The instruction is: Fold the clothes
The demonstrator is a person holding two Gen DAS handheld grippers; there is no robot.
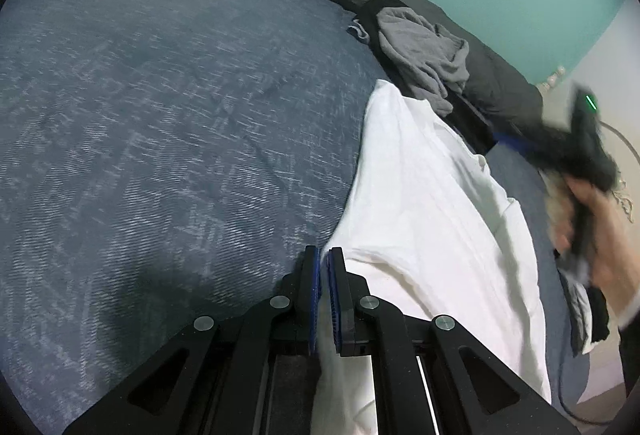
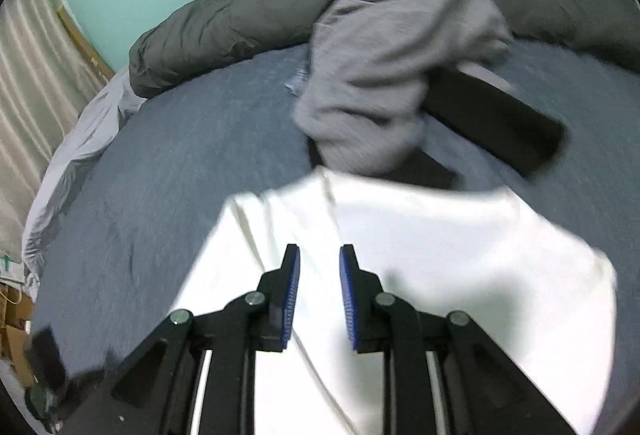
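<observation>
A white garment (image 1: pixel 440 215) lies spread on the blue-grey bed cover (image 1: pixel 160 115). My left gripper (image 1: pixel 324 259) is shut on its left edge, and the cloth runs down between the pads. In the right wrist view the same white garment (image 2: pixel 440 255) fills the foreground. My right gripper (image 2: pixel 319 259) hovers over it, open, with nothing between its blue pads (image 2: pixel 294 275). A hand (image 1: pixel 604 235) holds that blurred right tool at the right edge of the left wrist view.
A crumpled grey garment (image 2: pixel 384 75) lies on a black one (image 2: pixel 500 115) beyond the white cloth; the same grey garment (image 1: pixel 424 47) shows in the left view. A dark grey duvet (image 2: pixel 220 27) is bunched along the teal wall. A curtain (image 2: pixel 24 75) hangs at the left.
</observation>
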